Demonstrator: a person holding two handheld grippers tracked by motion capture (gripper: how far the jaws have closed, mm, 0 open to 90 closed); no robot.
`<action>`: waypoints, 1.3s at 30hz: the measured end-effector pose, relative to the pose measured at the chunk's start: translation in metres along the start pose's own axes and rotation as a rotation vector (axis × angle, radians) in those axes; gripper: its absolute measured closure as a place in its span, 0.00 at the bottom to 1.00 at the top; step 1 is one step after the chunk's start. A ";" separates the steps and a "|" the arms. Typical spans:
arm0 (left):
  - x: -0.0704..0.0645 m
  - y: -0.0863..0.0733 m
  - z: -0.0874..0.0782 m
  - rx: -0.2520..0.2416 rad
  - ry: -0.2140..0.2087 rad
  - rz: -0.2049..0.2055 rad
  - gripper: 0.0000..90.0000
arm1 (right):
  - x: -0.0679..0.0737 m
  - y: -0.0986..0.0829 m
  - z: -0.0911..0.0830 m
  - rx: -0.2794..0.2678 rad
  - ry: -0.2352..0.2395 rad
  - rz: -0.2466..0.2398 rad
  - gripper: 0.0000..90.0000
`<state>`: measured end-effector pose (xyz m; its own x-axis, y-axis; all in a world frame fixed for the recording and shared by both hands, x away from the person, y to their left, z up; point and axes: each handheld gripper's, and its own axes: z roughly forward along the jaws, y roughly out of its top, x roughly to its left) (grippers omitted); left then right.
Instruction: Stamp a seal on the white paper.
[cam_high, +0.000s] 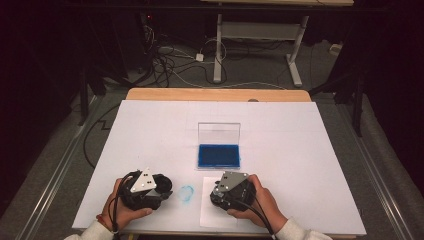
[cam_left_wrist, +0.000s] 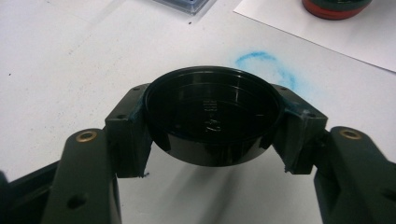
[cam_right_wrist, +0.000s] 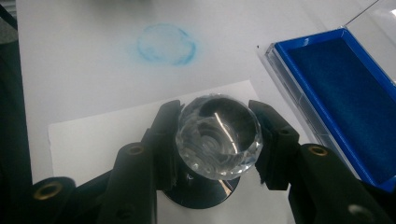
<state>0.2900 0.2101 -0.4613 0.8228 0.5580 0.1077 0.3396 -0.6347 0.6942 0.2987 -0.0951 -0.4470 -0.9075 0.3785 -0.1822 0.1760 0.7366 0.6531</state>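
Left gripper (cam_left_wrist: 212, 140) clamped on black cap (cam_left_wrist: 212, 114), held just above table (cam_high: 150, 125) | right gripper (cam_right_wrist: 217, 140) clamped on stamp (cam_right_wrist: 219, 135) by its clear faceted knob, base on paper sheet (cam_right_wrist: 93, 140) | blue smudge (cam_high: 186, 193) between grippers | open ink pad (cam_high: 218, 155) beyond, nothing in between.
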 end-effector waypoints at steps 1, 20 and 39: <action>0.001 0.000 0.000 0.000 0.002 0.002 0.41 | -0.001 0.001 -0.001 0.004 -0.007 0.002 0.64; 0.001 -0.002 -0.002 -0.009 0.005 0.007 0.41 | -0.042 -0.013 -0.065 -0.190 -0.090 0.120 0.64; 0.004 -0.006 -0.003 -0.002 0.003 -0.004 0.41 | -0.068 -0.035 -0.092 -0.236 -0.165 0.205 0.64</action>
<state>0.2893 0.2177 -0.4629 0.8202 0.5619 0.1068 0.3418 -0.6313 0.6961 0.3194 -0.1984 -0.3892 -0.7851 0.6049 -0.1332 0.2379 0.4931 0.8368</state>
